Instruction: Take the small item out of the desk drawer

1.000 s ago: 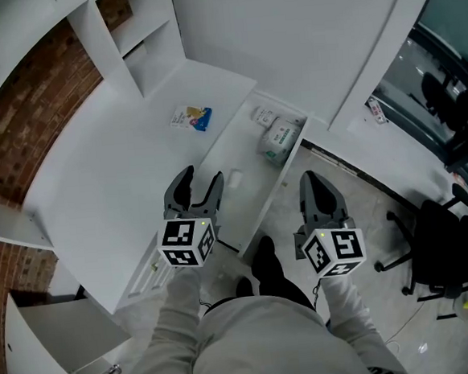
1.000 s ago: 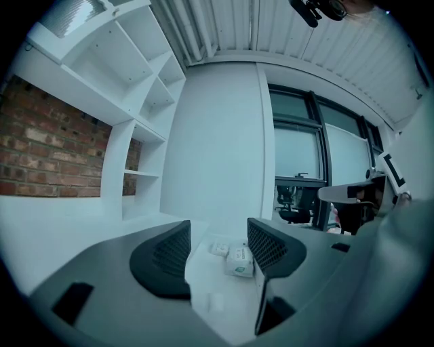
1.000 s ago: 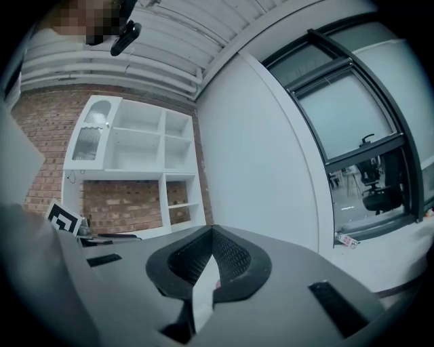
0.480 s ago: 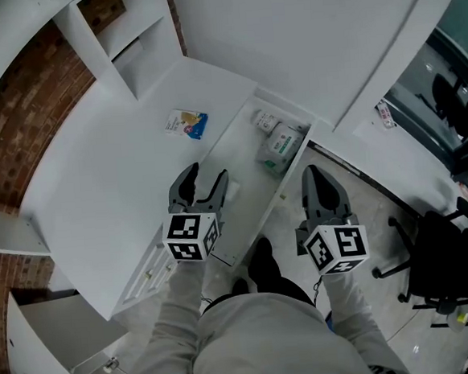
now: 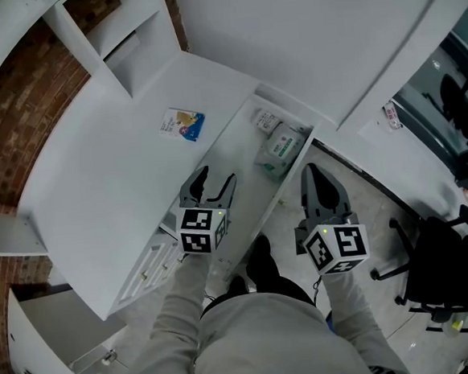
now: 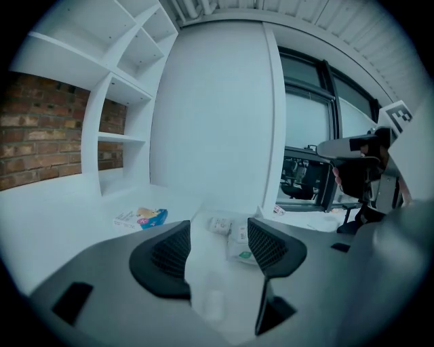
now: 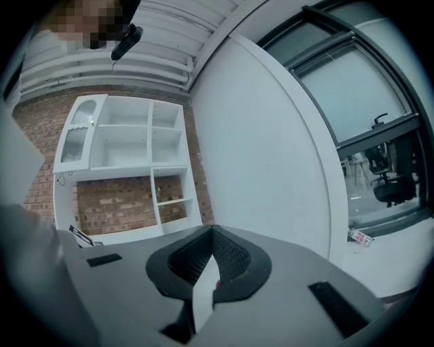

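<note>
- The small white item (image 6: pixel 213 301) lies on the bottom of the open drawer (image 5: pixel 248 185). The left gripper view shows it as a blurry white shape, low down in the gap between the two jaws.
- From the head view it cannot be seen, because the left gripper (image 5: pixel 216 179) is over that part of the drawer.
- The left gripper's jaws are spread wide apart, and they hold nothing.
- Further in, at the far end of the drawer, lies a white and green packet (image 5: pixel 282 148). A small white box (image 5: pixel 265 121) lies just past it, in the drawer's far corner.
- The right gripper (image 5: pixel 314 174) is outside the drawer, on its right side, over the floor (image 5: pixel 357 213).
- The right gripper's jaws are pressed together, tip to tip, with nothing in them.
- The drawer sticks out from a white table (image 5: pixel 104 176).
- A flat packet with blue on it (image 5: pixel 182 123) lies on the table, to the left of the drawer's far end.
- White shelves (image 5: pixel 129 33) stand at the back of the table, well away from the drawer.
- A black chair (image 5: pixel 446 266) stands on the floor, far to the right of the drawer.
</note>
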`<state>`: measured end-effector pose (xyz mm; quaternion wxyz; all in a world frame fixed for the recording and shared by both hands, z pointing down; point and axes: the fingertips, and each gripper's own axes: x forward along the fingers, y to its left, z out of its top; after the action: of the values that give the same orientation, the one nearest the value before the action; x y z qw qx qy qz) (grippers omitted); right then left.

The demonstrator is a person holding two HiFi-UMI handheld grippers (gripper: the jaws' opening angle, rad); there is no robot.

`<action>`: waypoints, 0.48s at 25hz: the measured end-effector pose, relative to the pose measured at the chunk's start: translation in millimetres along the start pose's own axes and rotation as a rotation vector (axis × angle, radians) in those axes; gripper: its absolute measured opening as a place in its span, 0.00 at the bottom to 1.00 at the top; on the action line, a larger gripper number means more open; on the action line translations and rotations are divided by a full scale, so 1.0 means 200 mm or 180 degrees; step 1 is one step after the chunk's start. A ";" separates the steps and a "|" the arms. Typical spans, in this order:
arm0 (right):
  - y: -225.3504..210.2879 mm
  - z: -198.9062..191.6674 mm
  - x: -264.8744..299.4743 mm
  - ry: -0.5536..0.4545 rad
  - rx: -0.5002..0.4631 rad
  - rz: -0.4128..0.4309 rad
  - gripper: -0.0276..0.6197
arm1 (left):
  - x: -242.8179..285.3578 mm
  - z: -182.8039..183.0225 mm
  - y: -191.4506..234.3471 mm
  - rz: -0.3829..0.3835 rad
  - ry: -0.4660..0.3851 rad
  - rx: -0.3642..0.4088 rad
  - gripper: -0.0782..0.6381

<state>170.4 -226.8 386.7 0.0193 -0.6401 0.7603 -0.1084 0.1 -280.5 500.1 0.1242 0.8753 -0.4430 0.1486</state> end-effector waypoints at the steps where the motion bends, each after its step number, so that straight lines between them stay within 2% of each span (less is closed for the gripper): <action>1: -0.01 0.00 0.01 0.0011 0.0001 0.0005 0.09 | 0.02 -0.03 0.00 -0.0002 0.0052 0.0001 0.48; 12: -0.08 -0.05 0.06 0.0106 0.0054 0.0018 0.09 | 0.22 -0.43 -0.01 -0.0026 0.0769 -0.0005 0.48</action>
<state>181.8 -239.0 400.7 0.0124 -0.6359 0.7614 -0.1253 13.9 -282.4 596.9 0.1780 0.8528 -0.4213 0.2522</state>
